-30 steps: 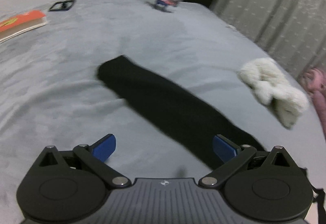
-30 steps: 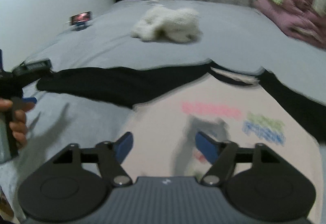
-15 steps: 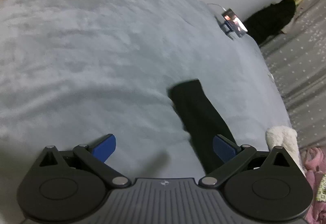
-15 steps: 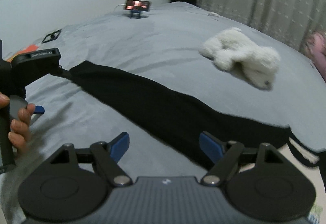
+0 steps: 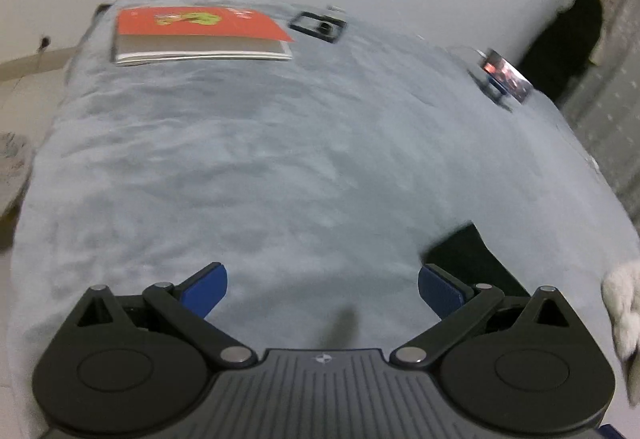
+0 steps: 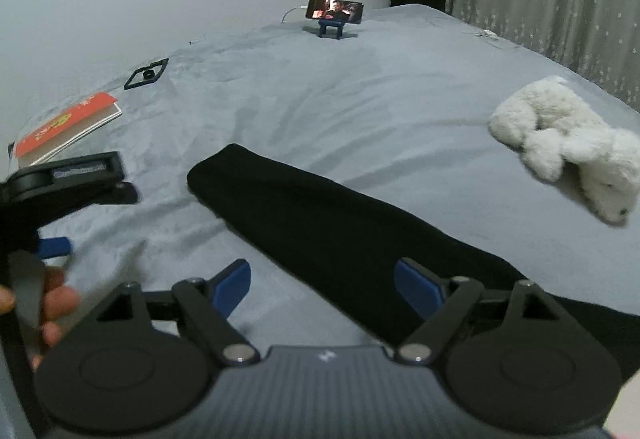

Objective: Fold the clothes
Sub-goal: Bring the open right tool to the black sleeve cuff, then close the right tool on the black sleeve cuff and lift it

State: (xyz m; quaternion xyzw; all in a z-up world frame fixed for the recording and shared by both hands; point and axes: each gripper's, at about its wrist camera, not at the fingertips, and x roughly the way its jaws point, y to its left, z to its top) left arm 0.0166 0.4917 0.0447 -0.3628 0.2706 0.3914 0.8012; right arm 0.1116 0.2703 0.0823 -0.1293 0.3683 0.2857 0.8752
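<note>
Black sleeve [image 6: 320, 223] lies flat on the bed [image 6: 360, 87], running between the right gripper's [image 6: 322, 285] wide, empty jaws; the left gripper's [image 5: 322, 289] jaws, also wide and empty, have its cuff just right of them

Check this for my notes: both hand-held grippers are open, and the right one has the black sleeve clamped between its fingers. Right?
Not quite. In the right wrist view the right hand-held gripper is open above the black sleeve, which lies flat on the bed, unclamped. The left hand-held gripper is open too.

The grey bed [image 6: 360, 87] carries a black sleeve [image 6: 320, 215] between the right claw's [image 6: 322, 285] fingers, a plush toy [image 6: 568, 143] far right, a book [image 6: 68, 127] far left, and a phone [image 6: 335, 9] ahead.
</note>
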